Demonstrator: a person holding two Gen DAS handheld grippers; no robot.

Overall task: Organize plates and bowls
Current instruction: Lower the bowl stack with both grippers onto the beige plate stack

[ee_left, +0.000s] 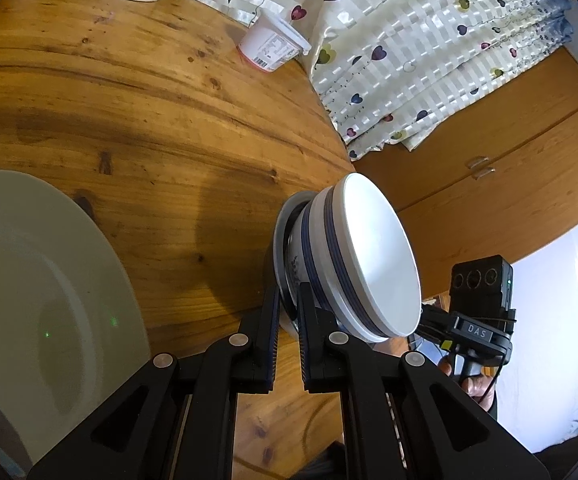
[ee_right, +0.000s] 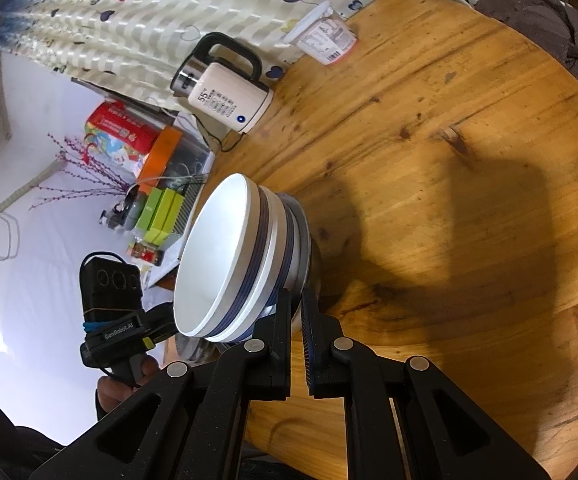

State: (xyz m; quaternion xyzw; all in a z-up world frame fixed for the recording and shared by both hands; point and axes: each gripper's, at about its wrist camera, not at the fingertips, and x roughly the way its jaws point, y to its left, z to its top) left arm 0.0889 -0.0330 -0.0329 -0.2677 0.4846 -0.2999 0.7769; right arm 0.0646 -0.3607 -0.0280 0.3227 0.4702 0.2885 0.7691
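1. Left wrist view: the left gripper (ee_left: 287,312) sits at lower centre, its fingers (ee_left: 267,332) closed on a thin white rim at the base of the stack, probably a small plate (ee_left: 279,240) under the bowls. The grip is at the edge, not around the body.

2. Right wrist view: the right gripper (ee_right: 295,320) sits at lower centre, clamped the same way on the opposite side of that rim (ee_right: 303,240). Both grippers hold the one stack, so neither is nearer; each shows in the other's view beside the stack.

3. Bowls (ee_left: 373,256): two or three nested white bowls with blue bands rest on the plate. In the left view the mouth opens toward the right of frame; in the right view (ee_right: 217,256) it opens toward the left. The stack's axis therefore runs across each gripper's fingers, not along them.

4. Judgement: the load seems carried above the table (ee_left: 149,120), hanging between two edge pinches. Both hands must move together; any twist could let the bowls slide.

5. Large plate (ee_left: 29,280): it lies at the lower left of the left view, well apart from the stack, a likely place to set it.

6. Farther out: a kettle (ee_right: 229,96) and a tub (ee_left: 273,44) stand near the table's far edge.
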